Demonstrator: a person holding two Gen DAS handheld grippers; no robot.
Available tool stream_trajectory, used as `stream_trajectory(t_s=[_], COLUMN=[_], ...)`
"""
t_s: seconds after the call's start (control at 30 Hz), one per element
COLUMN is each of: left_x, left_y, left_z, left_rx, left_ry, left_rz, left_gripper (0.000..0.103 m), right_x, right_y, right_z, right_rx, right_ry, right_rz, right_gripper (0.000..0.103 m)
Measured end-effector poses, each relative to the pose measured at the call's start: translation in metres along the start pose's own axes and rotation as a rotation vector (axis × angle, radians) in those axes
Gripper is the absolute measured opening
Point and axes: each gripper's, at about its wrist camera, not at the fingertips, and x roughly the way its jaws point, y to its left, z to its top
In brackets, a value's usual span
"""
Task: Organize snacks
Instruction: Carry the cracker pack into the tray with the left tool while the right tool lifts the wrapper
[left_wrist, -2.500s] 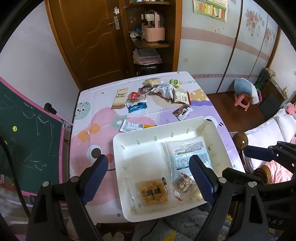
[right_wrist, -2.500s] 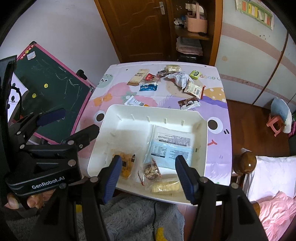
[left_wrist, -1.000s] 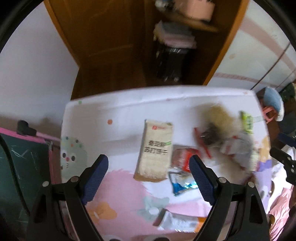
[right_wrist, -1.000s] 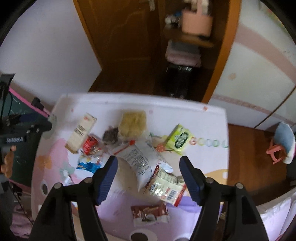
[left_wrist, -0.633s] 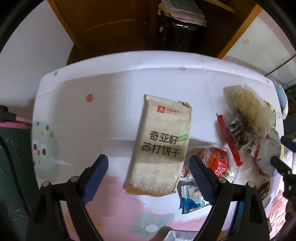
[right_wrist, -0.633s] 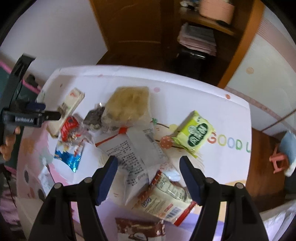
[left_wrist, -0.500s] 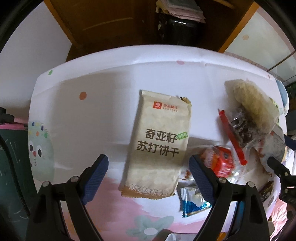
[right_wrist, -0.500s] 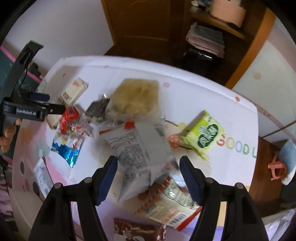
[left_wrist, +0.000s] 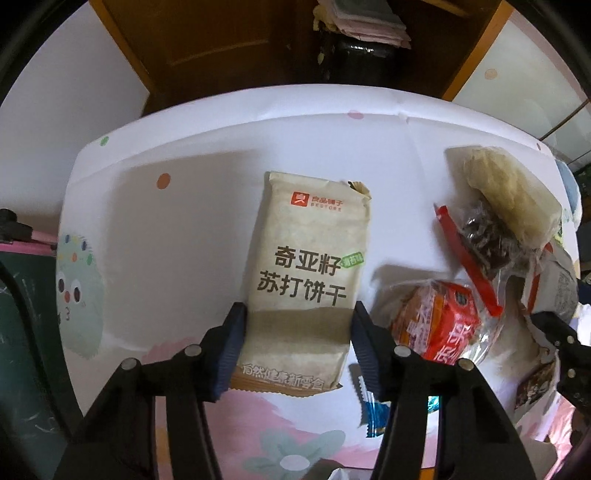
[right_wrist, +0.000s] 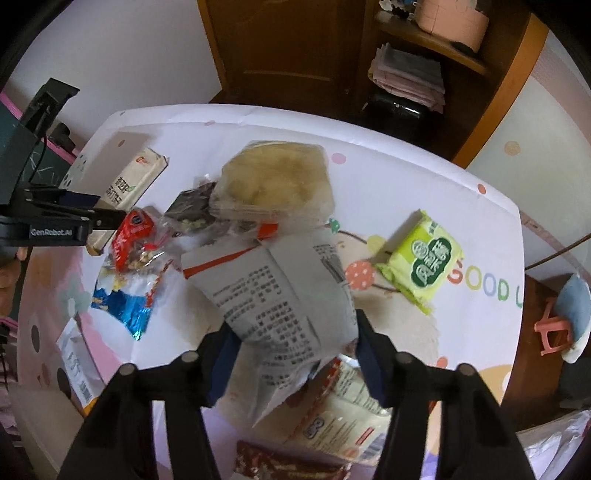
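A beige soda-cracker pack (left_wrist: 306, 284) lies on the cartoon tablecloth (left_wrist: 192, 229). My left gripper (left_wrist: 297, 330) is shut on its lower half; both pads press its sides. It also shows in the right wrist view (right_wrist: 127, 182) with the left gripper (right_wrist: 92, 218) on it. My right gripper (right_wrist: 293, 349) is shut on a white printed snack bag (right_wrist: 280, 291) and the bag's near end bulges up between the fingers.
Around lie a pale round pastry pack (right_wrist: 273, 184), a dark snack pack (right_wrist: 190, 212), a red pack (right_wrist: 133, 236), a blue foil pack (right_wrist: 120, 301), a green pack (right_wrist: 424, 258) and a white-red pack (right_wrist: 343, 417). A chalkboard (left_wrist: 22, 332) stands left of the table.
Both grippers moved from over the white tray to the far snacks, came down and closed: the left on the cracker pack, the right on the white printed bag.
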Motion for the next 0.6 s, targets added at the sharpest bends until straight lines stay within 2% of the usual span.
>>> stream_trajectory(t_s=[0.1,0.27,0.47,0.6], left_x=[-0.012,-0.056,-0.142,-0.211], left_y=[-0.004,-0.006,-0.022,-0.028], left_z=[-0.01,-0.028,-0.067,-0.099], left_rx=[-0.007,-0.02,0.048,0.083], left_ry=[-0.024,-0.084,-0.201,-0.28], left_rz=[0.039,0.031,0.011,-0.042], left_gripper=[0.054,0.054,0.054,0.054], right_x=[-0.008,-0.038,-0.097,-0.144], right_y=[0.005,0.017,0.028,0.039], right_z=[-0.006,-0.016,-0.03,-0.045], right_rx=[-0.008,-0.038,-0.011,0.009], right_ry=[0.001,-0.046,-0.155,-0.232], right_rz=[0.0,0.013,0.065,0.111], right_gripper=[0.052,0.051,0.05,0.05])
